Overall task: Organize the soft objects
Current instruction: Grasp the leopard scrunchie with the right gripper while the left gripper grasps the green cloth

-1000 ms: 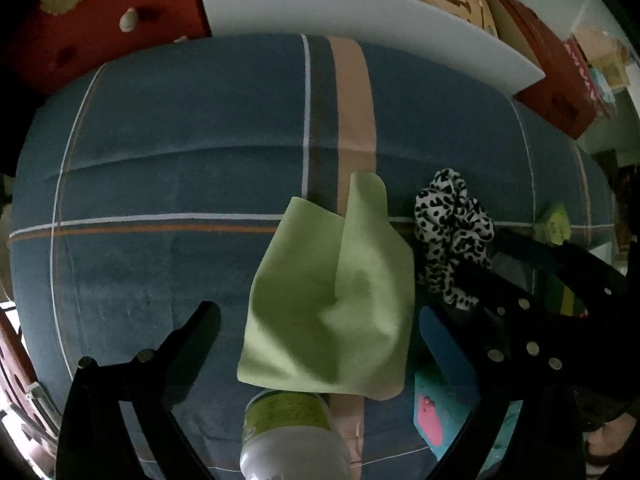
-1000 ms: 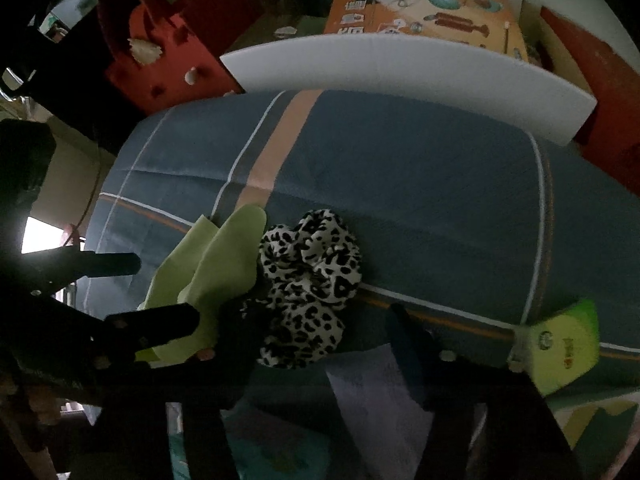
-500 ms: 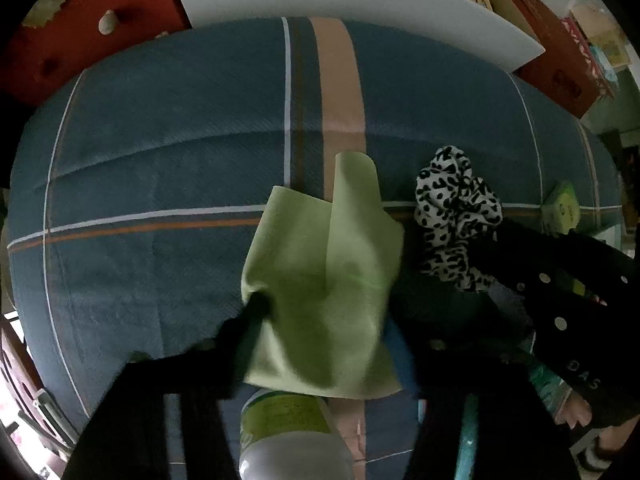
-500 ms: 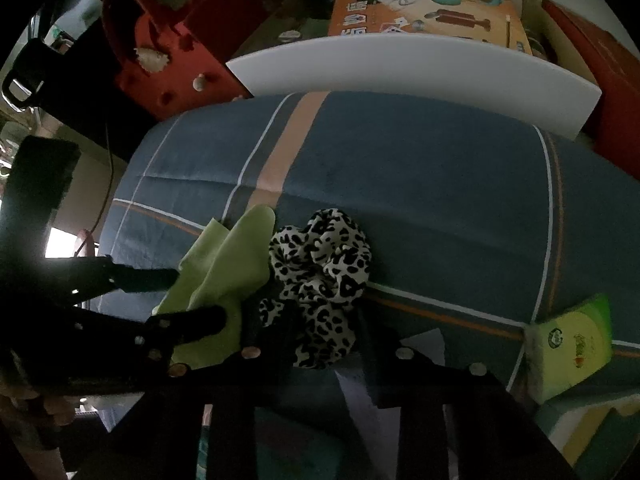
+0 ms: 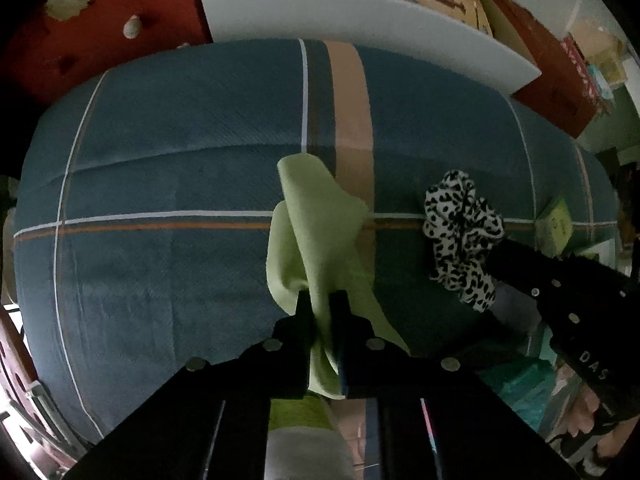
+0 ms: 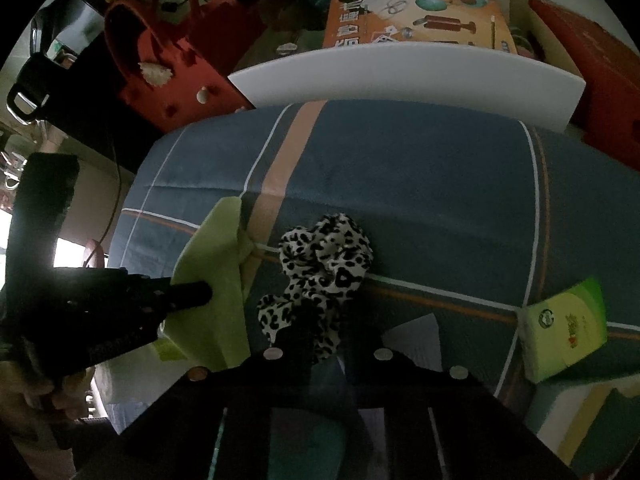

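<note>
A light green cloth [image 5: 316, 232] lies bunched on a blue plaid cushion [image 5: 180, 160]. My left gripper [image 5: 322, 300] points down at it, and its closing jaws pinch the cloth's near fold between the pads. To the right lies a black-and-white leopard scrunchie [image 5: 460, 224]. In the right wrist view my right gripper [image 6: 320, 328] is closing on the near end of the scrunchie [image 6: 324, 256], which is pressed between its fingers. That view also shows the left gripper [image 6: 200, 294] coming in from the left onto the green cloth [image 6: 212, 248].
A white foam board [image 5: 360, 20] runs along the cushion's far edge. Behind it are an orange box [image 6: 416, 12] and a red felt bag [image 6: 172, 72]. A green tissue packet [image 6: 564, 328] sits at the cushion's right end. A person's hand [image 6: 40, 392] holds the left gripper.
Both pairs of jaws have come together. The left went from wide open to pinching the green cloth, bunching it up. The right closed onto the scrunchie.
</note>
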Action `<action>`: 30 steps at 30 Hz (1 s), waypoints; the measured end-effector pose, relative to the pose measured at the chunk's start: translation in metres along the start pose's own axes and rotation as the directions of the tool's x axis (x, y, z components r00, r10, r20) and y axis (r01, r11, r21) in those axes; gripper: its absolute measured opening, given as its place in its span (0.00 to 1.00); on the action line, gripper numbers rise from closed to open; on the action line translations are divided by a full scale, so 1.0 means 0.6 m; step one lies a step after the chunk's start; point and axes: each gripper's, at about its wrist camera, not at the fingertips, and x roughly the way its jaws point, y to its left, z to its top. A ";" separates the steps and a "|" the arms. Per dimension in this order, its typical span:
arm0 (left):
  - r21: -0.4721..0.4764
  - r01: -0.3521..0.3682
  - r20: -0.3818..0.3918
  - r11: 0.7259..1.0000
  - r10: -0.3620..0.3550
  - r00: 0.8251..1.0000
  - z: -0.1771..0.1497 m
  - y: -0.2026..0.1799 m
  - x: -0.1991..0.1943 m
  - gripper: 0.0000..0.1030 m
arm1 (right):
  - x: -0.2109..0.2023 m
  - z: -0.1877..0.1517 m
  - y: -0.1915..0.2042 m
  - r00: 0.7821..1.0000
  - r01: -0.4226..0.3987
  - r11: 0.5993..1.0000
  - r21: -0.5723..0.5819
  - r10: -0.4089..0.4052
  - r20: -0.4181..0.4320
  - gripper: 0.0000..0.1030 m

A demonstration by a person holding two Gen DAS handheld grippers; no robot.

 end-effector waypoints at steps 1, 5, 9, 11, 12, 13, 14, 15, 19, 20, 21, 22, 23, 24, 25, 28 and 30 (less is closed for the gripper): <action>-0.005 0.006 0.009 1.000 -0.006 1.000 -0.006 0.007 -0.001 0.09 | -0.003 -0.001 0.000 1.000 -0.004 1.000 0.004 0.004 0.003 0.12; -0.030 0.029 0.059 0.999 -0.027 0.998 -0.020 0.025 -0.030 0.09 | -0.020 -0.002 0.002 1.000 -0.013 1.000 0.007 0.012 0.021 0.09; -0.057 0.052 0.112 0.997 -0.045 0.993 -0.034 0.043 -0.062 0.09 | -0.043 -0.006 0.003 0.999 -0.024 1.000 0.015 0.024 0.045 0.09; -0.069 0.069 0.137 0.995 -0.059 0.989 -0.043 0.051 -0.078 0.09 | -0.055 -0.009 0.002 0.998 -0.025 1.000 0.017 0.024 0.056 0.09; -0.075 0.073 0.154 0.994 -0.061 0.986 -0.049 0.053 -0.087 0.09 | -0.063 -0.011 0.001 0.998 -0.025 0.999 0.019 0.024 0.065 0.09; -0.077 0.075 0.166 0.994 -0.061 0.984 -0.053 0.054 -0.092 0.09 | -0.072 -0.013 0.001 0.997 -0.028 0.999 0.022 0.026 0.076 0.09; -0.077 0.079 0.183 0.994 -0.064 0.981 -0.059 0.055 -0.101 0.09 | -0.081 -0.016 0.000 0.996 -0.032 0.999 0.024 0.030 0.087 0.09; -0.078 0.083 0.196 0.994 -0.066 0.978 -0.062 0.056 -0.105 0.08 | -0.093 -0.019 -0.001 0.994 -0.039 0.999 0.029 0.035 0.103 0.09; -0.078 0.089 0.240 0.993 -0.068 0.968 -0.069 0.060 -0.145 0.08 | -0.132 -0.029 -0.003 0.989 -0.049 0.998 0.031 0.044 0.142 0.09; -0.073 0.084 0.242 0.994 -0.064 0.968 -0.071 0.063 -0.156 0.08 | -0.140 -0.031 -0.002 0.988 -0.048 0.998 0.029 0.043 0.148 0.09; -0.069 0.076 0.239 0.995 -0.058 0.969 -0.074 0.060 -0.159 0.08 | -0.150 -0.034 -0.001 0.987 -0.045 0.999 0.026 0.041 0.155 0.09; -0.069 0.068 0.237 0.995 -0.050 0.970 -0.076 0.061 -0.159 0.08 | -0.157 -0.037 0.000 0.986 -0.043 0.999 0.023 0.039 0.160 0.09; -0.071 0.064 0.233 0.995 -0.046 0.971 -0.076 0.058 -0.151 0.08 | -0.161 -0.038 0.000 0.986 -0.040 0.999 0.021 0.036 0.163 0.09; -0.069 0.063 0.222 0.996 -0.046 0.974 -0.074 0.054 -0.147 0.08 | -0.164 -0.041 0.000 0.986 -0.036 0.999 0.019 0.033 0.165 0.09; -0.074 0.057 0.206 0.996 -0.041 0.978 -0.068 0.047 -0.138 0.08 | -0.166 -0.042 -0.001 0.986 -0.033 0.999 0.019 0.030 0.164 0.09; -0.080 0.024 0.163 0.996 -0.010 0.987 -0.059 0.042 -0.112 0.10 | -0.167 -0.047 -0.008 0.987 -0.029 0.999 0.023 0.025 0.159 0.09; -0.086 0.007 0.144 0.996 0.005 0.990 -0.052 0.044 -0.103 0.21 | -0.169 -0.049 -0.013 0.987 -0.028 0.999 0.027 0.023 0.161 0.09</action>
